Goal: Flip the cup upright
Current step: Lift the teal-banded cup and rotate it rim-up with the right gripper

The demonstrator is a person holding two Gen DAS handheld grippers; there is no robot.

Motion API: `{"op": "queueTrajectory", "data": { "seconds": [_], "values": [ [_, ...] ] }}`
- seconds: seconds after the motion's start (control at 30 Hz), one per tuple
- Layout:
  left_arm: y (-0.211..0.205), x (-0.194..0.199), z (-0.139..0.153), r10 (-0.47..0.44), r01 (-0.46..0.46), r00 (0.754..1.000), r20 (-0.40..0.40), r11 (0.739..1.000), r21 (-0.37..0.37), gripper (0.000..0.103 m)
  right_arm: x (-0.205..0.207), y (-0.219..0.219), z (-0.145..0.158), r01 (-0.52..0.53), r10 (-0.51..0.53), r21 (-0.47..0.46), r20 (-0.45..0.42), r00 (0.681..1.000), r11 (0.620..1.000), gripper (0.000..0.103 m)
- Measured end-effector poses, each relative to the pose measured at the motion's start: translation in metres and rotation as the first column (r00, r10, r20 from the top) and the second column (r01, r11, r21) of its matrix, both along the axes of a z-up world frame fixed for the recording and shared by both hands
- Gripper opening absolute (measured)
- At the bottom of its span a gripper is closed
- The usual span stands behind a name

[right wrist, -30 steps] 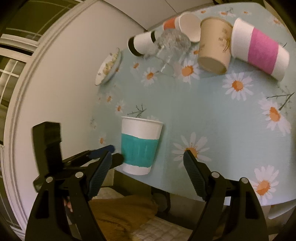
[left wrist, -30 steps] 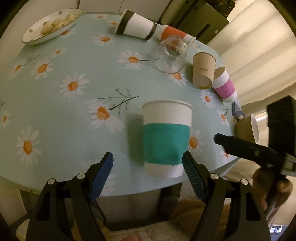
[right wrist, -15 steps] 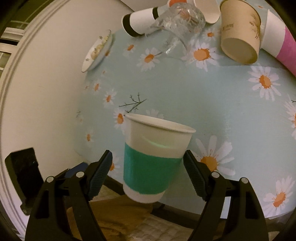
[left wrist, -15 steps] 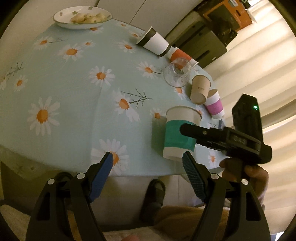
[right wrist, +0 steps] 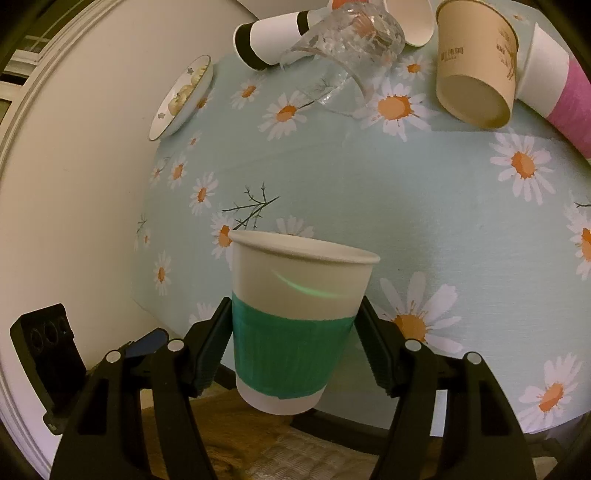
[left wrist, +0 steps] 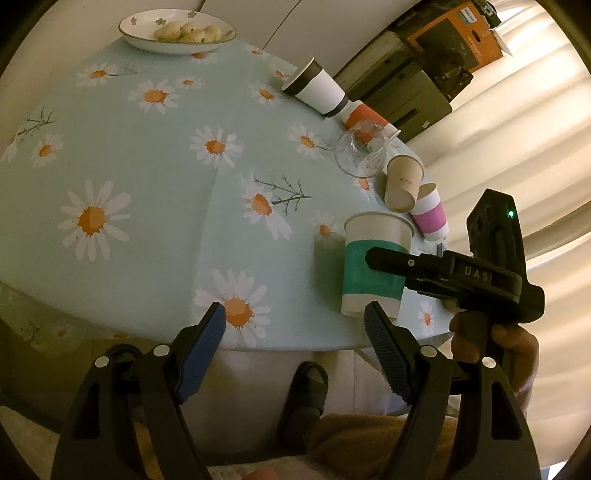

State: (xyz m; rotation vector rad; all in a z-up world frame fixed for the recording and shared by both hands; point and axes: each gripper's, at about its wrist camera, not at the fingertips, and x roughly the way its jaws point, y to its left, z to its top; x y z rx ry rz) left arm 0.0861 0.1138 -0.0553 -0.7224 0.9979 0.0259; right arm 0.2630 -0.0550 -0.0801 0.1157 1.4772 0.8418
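Observation:
A white paper cup with a teal sleeve [right wrist: 291,328] stands upright at the near edge of the daisy tablecloth [right wrist: 406,206]. My right gripper [right wrist: 293,354] straddles the cup, its pads at the teal band on both sides; whether they press on it I cannot tell. In the left wrist view the cup [left wrist: 373,266] is at the right with the right gripper's finger [left wrist: 391,258] across it. My left gripper [left wrist: 295,332] is open and empty, off the table's near edge, left of the cup.
Several cups lie on their sides at the far edge: a black-banded one [right wrist: 269,37], a brown one [right wrist: 476,66], a pink-sleeved one [right wrist: 557,88] and an orange one [left wrist: 364,116]. A glass [right wrist: 351,44] lies tipped among them. A plate of snacks [left wrist: 177,31] sits far left.
The right gripper has moved in around the teal cup and its jaws have narrowed onto the sleeve. The left gripper has pulled back and to the left, away from the cup.

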Motion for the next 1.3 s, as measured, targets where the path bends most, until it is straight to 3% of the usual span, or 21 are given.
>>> {"op": "queueTrajectory", "data": {
  "seconds": [0.17,0.3,0.4,0.53,0.77,0.87,0.93,1.17,1.23,1.3],
  "values": [
    [0.002,-0.002,0.0,-0.001,0.001,1.0,0.014,1.0,-0.015,0.075,-0.008,-0.005,0.014,0.009,-0.01,0.038,0.045,0.999,0.999,0.066],
    [0.001,-0.006,0.002,-0.018,0.02,0.999,0.048,0.999,-0.037,0.075,-0.03,-0.014,0.041,0.011,-0.03,0.084,0.223,0.974,0.996,0.066],
    [0.0,-0.01,0.002,-0.028,0.033,0.996,0.081,0.998,-0.062,0.075,-0.052,-0.02,0.057,0.031,-0.082,0.137,0.382,0.921,0.99,0.066],
    [-0.002,-0.016,0.005,-0.043,0.05,0.992,0.115,0.997,-0.061,0.075,-0.08,-0.023,0.062,0.085,-0.18,0.189,0.571,0.801,0.978,0.066],
    [0.004,-0.026,0.003,-0.032,0.041,0.992,0.12,0.997,-0.069,0.075,-0.106,-0.011,0.033,0.127,-0.248,0.217,0.73,0.637,0.968,0.066],
    [0.012,-0.031,0.002,-0.007,0.017,0.993,0.118,0.996,-0.082,0.075,-0.111,-0.003,0.022,0.14,-0.226,0.178,0.798,0.559,0.974,0.066],
    [0.019,-0.034,0.001,0.013,-0.002,0.993,0.121,0.995,-0.095,0.075,-0.108,0.0,0.014,0.147,-0.217,0.164,0.824,0.524,0.976,0.066],
    [0.024,-0.038,0.0,0.024,-0.013,0.992,0.121,0.996,-0.091,0.075,-0.107,0.003,-0.008,0.165,-0.185,0.122,0.871,0.456,0.979,0.066],
    [0.022,-0.038,0.001,0.018,-0.008,0.993,0.12,0.996,-0.083,0.075,-0.11,0.002,-0.012,0.163,-0.177,0.113,0.874,0.453,0.98,0.066],
    [0.022,-0.037,0.001,0.015,-0.006,0.993,0.117,0.997,-0.081,0.075,-0.109,0.003,-0.018,0.163,-0.162,0.096,0.867,0.47,0.982,0.066]
  ]
}}
